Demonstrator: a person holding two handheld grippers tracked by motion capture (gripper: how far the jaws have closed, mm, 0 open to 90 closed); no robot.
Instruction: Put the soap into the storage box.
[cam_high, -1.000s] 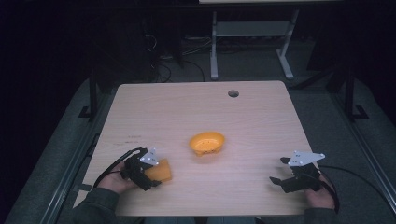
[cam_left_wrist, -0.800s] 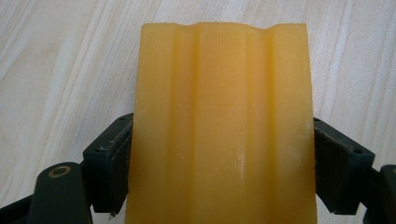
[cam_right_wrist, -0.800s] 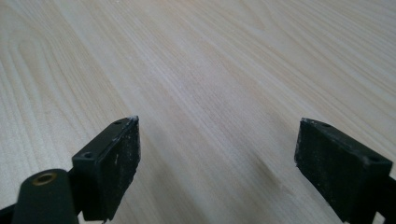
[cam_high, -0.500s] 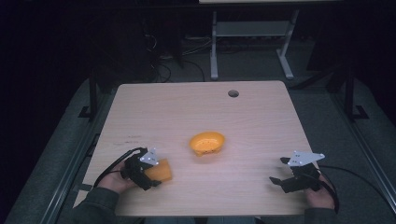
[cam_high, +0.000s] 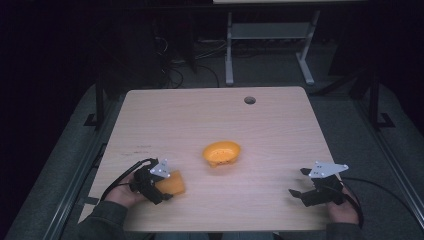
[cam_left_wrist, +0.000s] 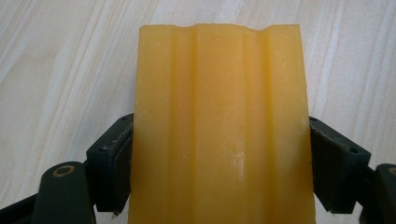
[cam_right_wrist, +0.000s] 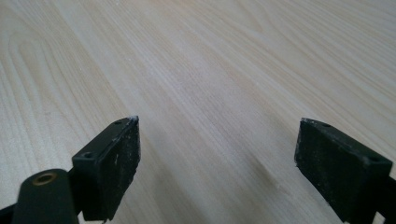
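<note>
Left tool (cam_left_wrist: 219, 154) w/ orange block (cam_left_wrist: 219, 126) between jaws.

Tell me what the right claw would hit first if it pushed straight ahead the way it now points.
Nothing, as far as I can judge. The right claw, open, points left across the bare wooden table; its line seems to pass nearer the person than the orange bowl, towards the left claw and its yellow block.
</note>
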